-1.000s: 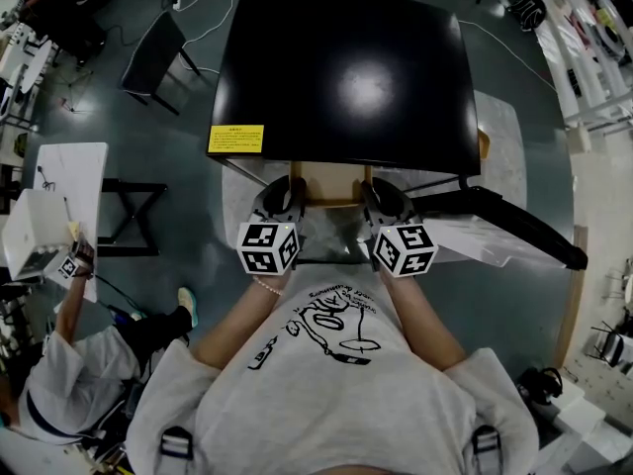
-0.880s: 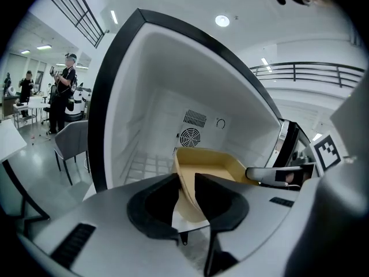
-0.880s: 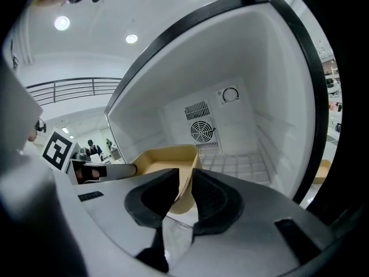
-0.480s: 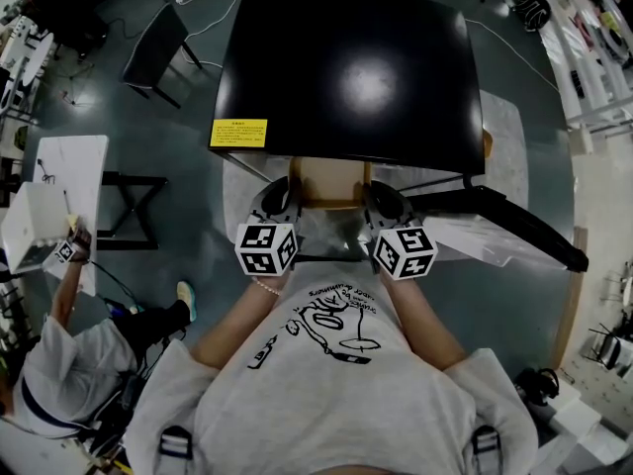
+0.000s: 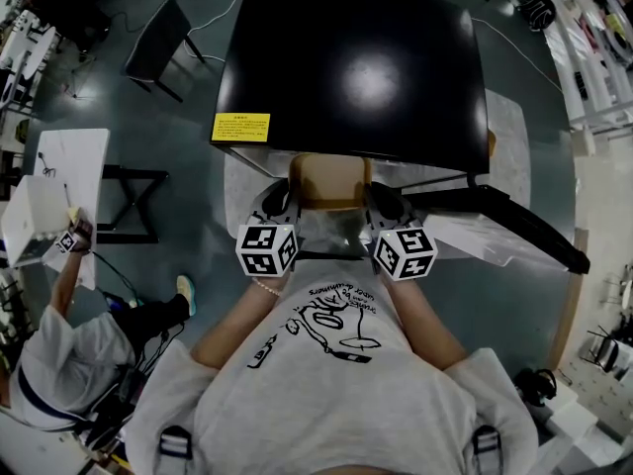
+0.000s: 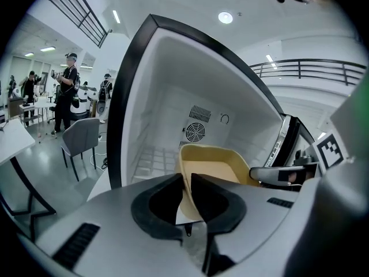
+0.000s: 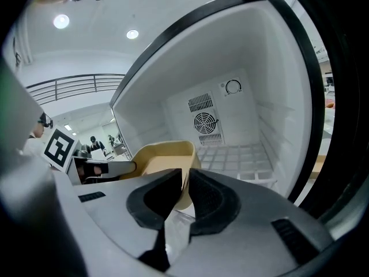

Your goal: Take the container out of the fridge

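A tan open container (image 5: pixel 329 178) sits at the mouth of the black fridge (image 5: pixel 351 67), partly under its top edge. My left gripper (image 5: pixel 280 202) grips the container's left rim and my right gripper (image 5: pixel 382 202) grips its right rim. In the left gripper view the jaws have just been closing, and the gripper (image 6: pixel 187 180) now pinches the container's (image 6: pixel 216 163) wall. The right gripper view shows the same: the gripper (image 7: pixel 186 180) has just closed on the container's (image 7: pixel 164 154) rim. The white fridge interior (image 7: pixel 242 126) behind it holds a wire shelf and a fan grille.
The fridge door (image 5: pixel 514 221) stands open to the right. The fridge rests on a pale slab (image 5: pixel 509 132). A dark chair (image 5: pixel 158 47) stands at the back left. A person (image 5: pixel 59 354) works by a white table (image 5: pixel 74 166) at the left.
Both grippers' jaws have closed onto the container's rims. More of the container now shows in front of the fridge's top edge. The person at the left has shifted.
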A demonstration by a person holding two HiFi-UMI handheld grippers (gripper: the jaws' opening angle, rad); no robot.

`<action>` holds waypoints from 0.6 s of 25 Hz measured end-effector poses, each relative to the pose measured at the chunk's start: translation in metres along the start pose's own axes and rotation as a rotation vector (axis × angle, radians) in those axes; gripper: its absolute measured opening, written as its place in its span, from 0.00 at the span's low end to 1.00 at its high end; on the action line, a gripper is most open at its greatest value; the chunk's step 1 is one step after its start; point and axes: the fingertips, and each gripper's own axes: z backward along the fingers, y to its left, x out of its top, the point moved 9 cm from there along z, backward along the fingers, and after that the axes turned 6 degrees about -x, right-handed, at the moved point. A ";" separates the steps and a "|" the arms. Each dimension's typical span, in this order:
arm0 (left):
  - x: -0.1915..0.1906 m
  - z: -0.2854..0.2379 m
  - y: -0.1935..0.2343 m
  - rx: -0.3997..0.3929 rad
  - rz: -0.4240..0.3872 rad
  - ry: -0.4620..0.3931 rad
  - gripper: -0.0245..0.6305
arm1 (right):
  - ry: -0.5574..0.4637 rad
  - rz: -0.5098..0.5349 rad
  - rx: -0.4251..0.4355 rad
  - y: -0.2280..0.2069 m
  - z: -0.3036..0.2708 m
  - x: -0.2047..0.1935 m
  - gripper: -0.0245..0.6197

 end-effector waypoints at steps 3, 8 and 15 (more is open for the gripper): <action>-0.003 0.002 0.002 0.008 0.003 0.003 0.12 | 0.009 0.001 0.006 0.001 -0.001 -0.003 0.12; -0.007 0.005 0.005 0.021 0.010 0.009 0.11 | 0.026 0.002 0.016 0.004 -0.002 -0.008 0.12; -0.014 0.008 0.008 0.039 0.019 0.024 0.10 | 0.053 0.004 0.029 0.006 -0.003 -0.016 0.11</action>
